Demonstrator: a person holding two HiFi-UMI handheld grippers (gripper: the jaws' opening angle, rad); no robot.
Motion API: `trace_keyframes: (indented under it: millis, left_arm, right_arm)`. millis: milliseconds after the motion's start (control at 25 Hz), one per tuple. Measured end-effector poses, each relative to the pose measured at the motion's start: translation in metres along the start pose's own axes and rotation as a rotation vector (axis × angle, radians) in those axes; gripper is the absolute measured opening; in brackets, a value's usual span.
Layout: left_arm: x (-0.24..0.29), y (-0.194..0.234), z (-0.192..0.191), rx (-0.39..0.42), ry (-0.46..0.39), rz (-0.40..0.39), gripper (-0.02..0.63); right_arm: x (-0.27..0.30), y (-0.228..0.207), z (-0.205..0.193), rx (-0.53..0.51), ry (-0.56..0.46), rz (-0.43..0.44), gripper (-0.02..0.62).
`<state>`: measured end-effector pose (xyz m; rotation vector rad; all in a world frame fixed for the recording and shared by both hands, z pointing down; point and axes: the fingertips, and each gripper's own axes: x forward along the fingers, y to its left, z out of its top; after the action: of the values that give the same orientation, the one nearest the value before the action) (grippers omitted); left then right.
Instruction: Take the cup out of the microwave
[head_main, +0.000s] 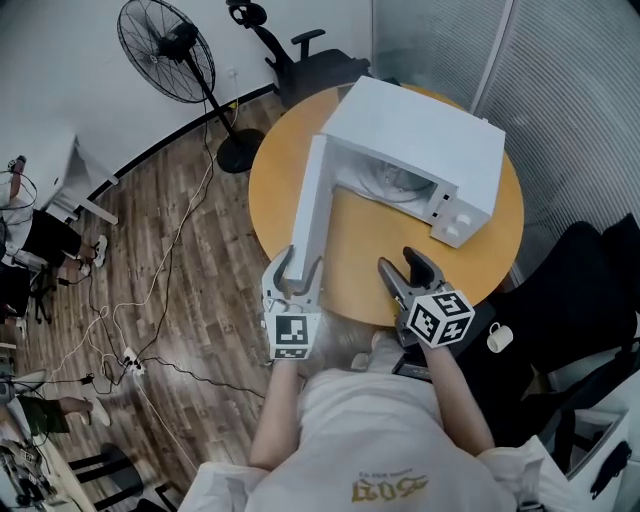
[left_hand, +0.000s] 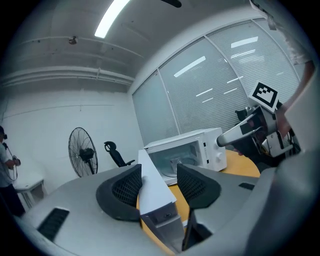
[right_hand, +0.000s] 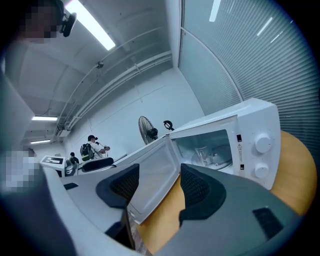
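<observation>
With the microwave door (head_main: 310, 215) between the parted jaws of our left gripper (head_main: 300, 268), we should steer the right gripper (head_main: 400, 262), jaws apart and empty, straight toward the cup (right_hand: 201, 156).

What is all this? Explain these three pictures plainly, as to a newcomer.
A person holds a two-jaw gripper in each hand; there is no robot. The head view looks down from a camera on the person's head. The two gripper views come from cameras on the grippers, looking along their jaws. On the round wooden table stands a white microwave with its door swung open. The left gripper has the door's edge between its open jaws. The right gripper is open and empty. A clear cup sits inside the microwave.
</observation>
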<state>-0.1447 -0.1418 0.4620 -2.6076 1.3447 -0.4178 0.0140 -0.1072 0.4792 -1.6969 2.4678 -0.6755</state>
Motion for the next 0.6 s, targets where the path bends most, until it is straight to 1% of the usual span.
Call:
trace_keyframes:
  millis: [160,320,600]
  left_arm:
    - [0.007,0.005,0.003,0.013,0.015,0.027,0.218]
    - [0.007,0.014,0.002,0.027,0.039,0.072,0.207]
    - [0.005,0.021,-0.004,0.012,0.081,0.152,0.201]
  right_arm:
    - [0.025,-0.019,0.008,-0.019,0.031,0.001,0.253]
    - [0.051,-0.036,0.011,-0.007,0.062,0.011,0.253]
    - [0.085,-0.074,0.006,-0.018,0.127,0.006,0.253]
